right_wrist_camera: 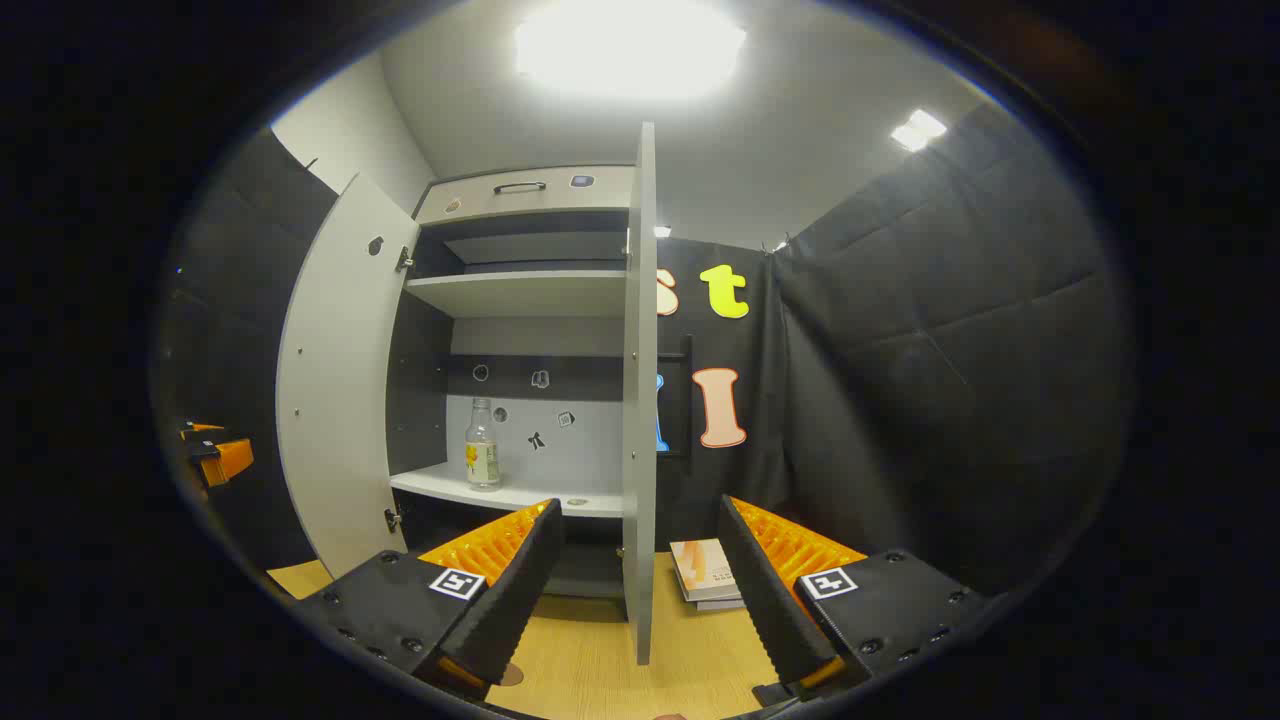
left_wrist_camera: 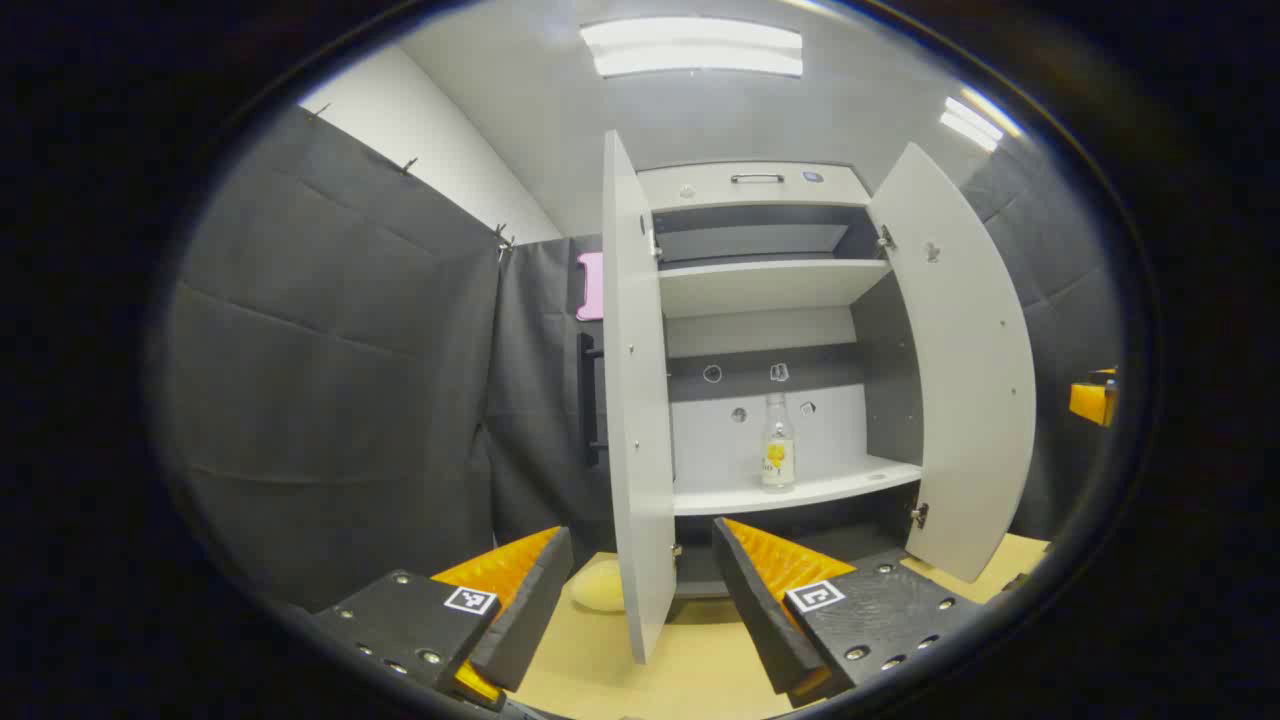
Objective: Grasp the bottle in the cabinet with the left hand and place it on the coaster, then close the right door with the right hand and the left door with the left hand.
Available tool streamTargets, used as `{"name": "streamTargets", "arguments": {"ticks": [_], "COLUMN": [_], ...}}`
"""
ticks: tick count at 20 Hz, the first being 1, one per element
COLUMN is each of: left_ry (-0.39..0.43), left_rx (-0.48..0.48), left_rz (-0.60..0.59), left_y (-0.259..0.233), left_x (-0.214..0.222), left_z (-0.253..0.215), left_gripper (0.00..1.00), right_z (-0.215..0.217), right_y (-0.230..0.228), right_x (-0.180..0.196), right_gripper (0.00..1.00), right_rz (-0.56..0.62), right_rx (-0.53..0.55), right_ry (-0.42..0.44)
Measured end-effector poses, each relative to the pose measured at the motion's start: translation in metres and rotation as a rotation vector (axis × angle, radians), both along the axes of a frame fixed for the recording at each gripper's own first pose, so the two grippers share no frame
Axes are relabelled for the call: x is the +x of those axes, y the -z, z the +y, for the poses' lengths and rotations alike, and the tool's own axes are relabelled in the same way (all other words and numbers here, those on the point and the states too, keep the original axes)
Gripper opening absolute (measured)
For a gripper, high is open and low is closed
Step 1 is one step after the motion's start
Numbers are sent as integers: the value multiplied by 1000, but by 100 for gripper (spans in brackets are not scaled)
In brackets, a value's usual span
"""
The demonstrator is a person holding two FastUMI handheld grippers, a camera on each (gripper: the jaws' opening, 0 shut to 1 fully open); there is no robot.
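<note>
A clear bottle point(left_wrist_camera: 777, 443) with a yellow label stands upright on the lower shelf point(left_wrist_camera: 800, 492) of a white cabinet with both doors swung open. In the left gripper view my left gripper point(left_wrist_camera: 640, 535) is open and empty, well short of the cabinet, with the left door point(left_wrist_camera: 640, 400) edge-on between its fingers. The right door point(left_wrist_camera: 960, 370) hangs open beyond. In the right gripper view the bottle point(right_wrist_camera: 482, 446) shows on the same shelf. My right gripper point(right_wrist_camera: 640, 510) is open and empty, straddling the edge of the right door point(right_wrist_camera: 638, 400). The left door point(right_wrist_camera: 340, 380) stands wide.
A pale yellow rounded pad point(left_wrist_camera: 598, 585) lies on the wooden table point(left_wrist_camera: 650, 680) beside the left door's foot. Books point(right_wrist_camera: 708, 572) lie on the table right of the right door. The other gripper's orange part point(right_wrist_camera: 215, 450) shows far left. Black cloth walls close in both sides.
</note>
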State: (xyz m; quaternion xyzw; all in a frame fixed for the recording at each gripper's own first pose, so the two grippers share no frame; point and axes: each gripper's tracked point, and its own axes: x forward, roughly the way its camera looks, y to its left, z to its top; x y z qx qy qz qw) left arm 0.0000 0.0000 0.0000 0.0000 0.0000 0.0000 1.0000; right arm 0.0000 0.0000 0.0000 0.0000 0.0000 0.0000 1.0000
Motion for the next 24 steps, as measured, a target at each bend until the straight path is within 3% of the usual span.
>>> {"name": "streamTargets", "arguments": {"ticks": [24], "left_ry": [-13], "left_rx": [1], "left_rz": [-29], "left_y": [-3], "left_x": [3], "left_z": [0], "left_gripper": [89], "right_z": [-15], "right_y": [7], "right_x": [22], "right_gripper": [99], "right_rz": [-10], "right_rx": [21], "right_ry": [-3]}}
